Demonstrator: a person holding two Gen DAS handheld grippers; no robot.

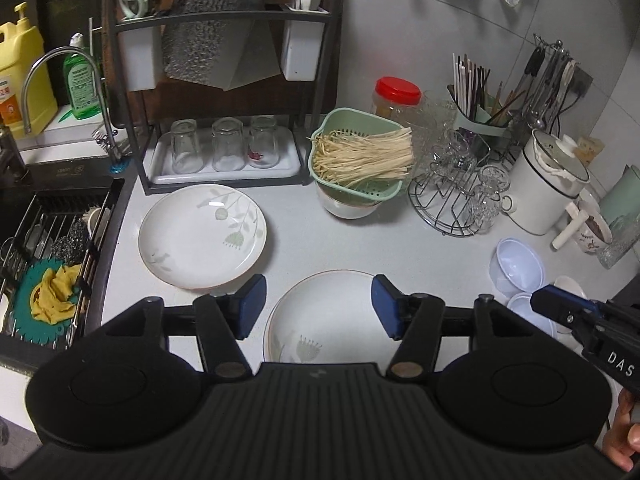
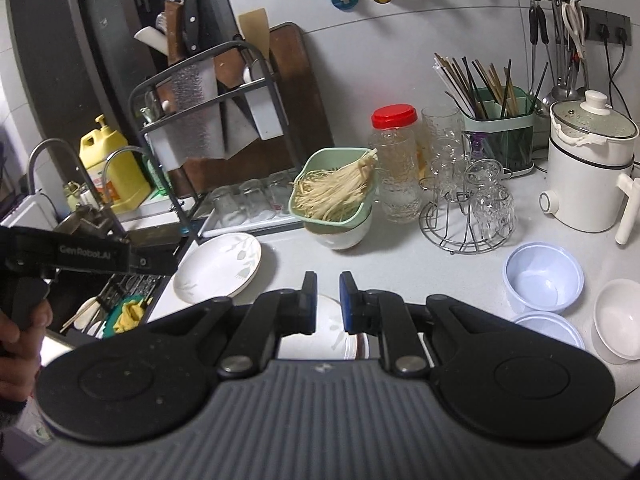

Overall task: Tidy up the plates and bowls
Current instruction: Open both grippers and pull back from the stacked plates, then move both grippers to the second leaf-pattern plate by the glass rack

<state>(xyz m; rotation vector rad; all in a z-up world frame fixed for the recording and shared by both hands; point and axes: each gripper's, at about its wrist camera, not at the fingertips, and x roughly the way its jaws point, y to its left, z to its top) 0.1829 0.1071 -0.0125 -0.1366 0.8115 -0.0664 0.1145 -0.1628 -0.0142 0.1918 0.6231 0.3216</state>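
Currently the left gripper is hovering wide apart and empty above the near plate on the counter; the right gripper is showing a narrow gap, holding nothing. Glazed ceramic, likely heavy, slippery, breakable: pinch its rim.

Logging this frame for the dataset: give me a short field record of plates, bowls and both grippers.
plates: two floral ones on the counter, apart; far plate by the sink, near plate under the grippers
bowls: lilac bowl upright; white bowl to its right; a second lilac one in front
colander: green, holds noodles, sits on a white bowl
left gripper: open, empty, above near plate
right gripper: shut, nothing held
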